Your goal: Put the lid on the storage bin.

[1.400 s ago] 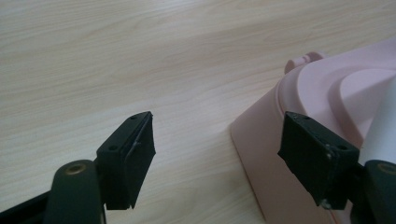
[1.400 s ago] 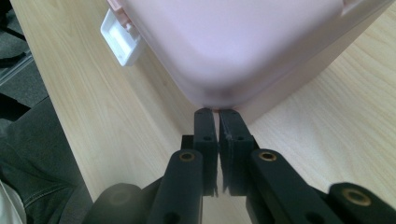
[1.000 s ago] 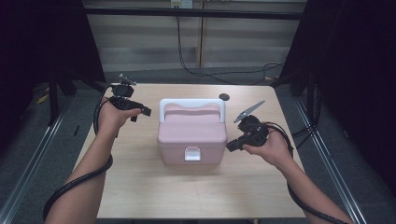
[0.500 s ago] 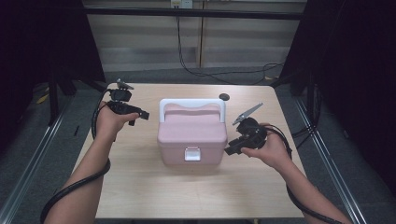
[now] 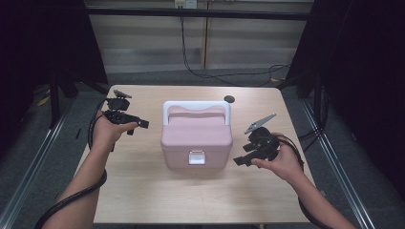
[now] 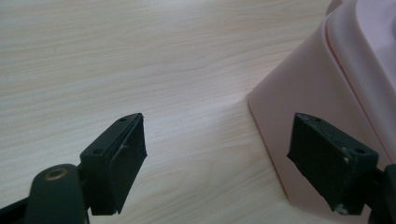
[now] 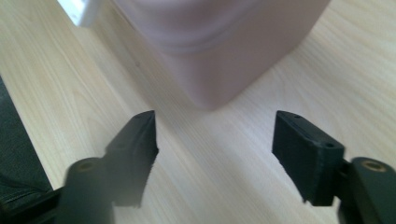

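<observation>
A pink lidded box [image 5: 197, 138] with a white handle [image 5: 197, 105] and a white front latch [image 5: 196, 157] stands in the middle of the wooden table [image 5: 143, 191]. My left gripper [image 5: 138, 125] hovers left of the box, pointing at its side. Its jaws have just been opening and stand apart with nothing between them. In the left gripper view the box wall [image 6: 322, 79] rises past the right jaw of this gripper [image 6: 219, 140]. My right gripper [image 5: 242, 158] sits off the box's right front corner. Its jaws have just been opening and are empty. The right gripper [image 7: 215, 140] faces that corner [image 7: 224, 46], with the latch [image 7: 81, 9] at top left.
A small dark round spot [image 5: 229, 99] lies on the table behind the box. Black cables trail from both grippers and across the floor behind. Dark frame posts stand at both sides, and the table's front edge is near the person's forearms.
Both hands have sunk slightly toward the table. The right gripper's jaws have spread from nearly shut to wide apart. The box has not moved.
</observation>
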Demonstrator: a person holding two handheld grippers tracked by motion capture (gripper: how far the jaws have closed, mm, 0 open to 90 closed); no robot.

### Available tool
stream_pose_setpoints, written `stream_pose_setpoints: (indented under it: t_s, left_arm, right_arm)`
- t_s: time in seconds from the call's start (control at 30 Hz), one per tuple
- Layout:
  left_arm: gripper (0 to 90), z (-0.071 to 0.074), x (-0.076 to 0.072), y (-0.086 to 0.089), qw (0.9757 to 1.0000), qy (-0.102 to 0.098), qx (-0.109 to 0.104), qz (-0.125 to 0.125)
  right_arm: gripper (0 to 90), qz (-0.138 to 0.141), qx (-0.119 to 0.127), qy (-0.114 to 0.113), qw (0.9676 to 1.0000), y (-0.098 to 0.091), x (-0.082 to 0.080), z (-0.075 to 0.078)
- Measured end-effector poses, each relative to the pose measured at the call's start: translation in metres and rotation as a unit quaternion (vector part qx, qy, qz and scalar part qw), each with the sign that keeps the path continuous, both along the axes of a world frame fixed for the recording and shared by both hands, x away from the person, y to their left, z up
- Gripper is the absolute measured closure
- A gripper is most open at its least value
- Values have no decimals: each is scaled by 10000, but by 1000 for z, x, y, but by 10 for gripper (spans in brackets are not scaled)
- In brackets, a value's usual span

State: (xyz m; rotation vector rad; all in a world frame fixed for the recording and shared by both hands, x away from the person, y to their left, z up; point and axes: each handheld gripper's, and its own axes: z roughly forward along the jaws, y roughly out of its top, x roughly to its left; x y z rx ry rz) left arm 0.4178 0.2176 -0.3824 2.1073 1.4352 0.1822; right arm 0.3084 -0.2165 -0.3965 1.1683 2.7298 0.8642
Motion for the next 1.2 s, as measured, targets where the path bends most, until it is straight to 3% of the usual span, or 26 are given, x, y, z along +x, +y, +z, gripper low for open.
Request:
stream_pose_setpoints:
  t_s: [0.13, 0.6, 0.67, 0.87, 1.2]
  left_arm:
    - [175, -6, -3, 4, 10000, 18, -53, 40]
    - [162, -32, -16, 12, 9997, 76, -241, -34]
    - [163, -36, -18, 14, 9997, 84, -230, -63]
    - [163, -47, -24, 18, 9994, 89, -307, -114]
    - [168, -65, -32, 28, 9994, 157, -253, -154]
  right_arm:
    - [271, -55, 36, -89, 9999, -8, -3, -6]
    - [205, -395, 61, -20, 9992, -35, -13, -29]
    - [204, -444, 206, 1, 9988, -39, -14, -31]
    - [205, -528, 150, 28, 9985, -45, -17, -38]
    - [200, -523, 71, 132, 9985, -51, -24, -52]
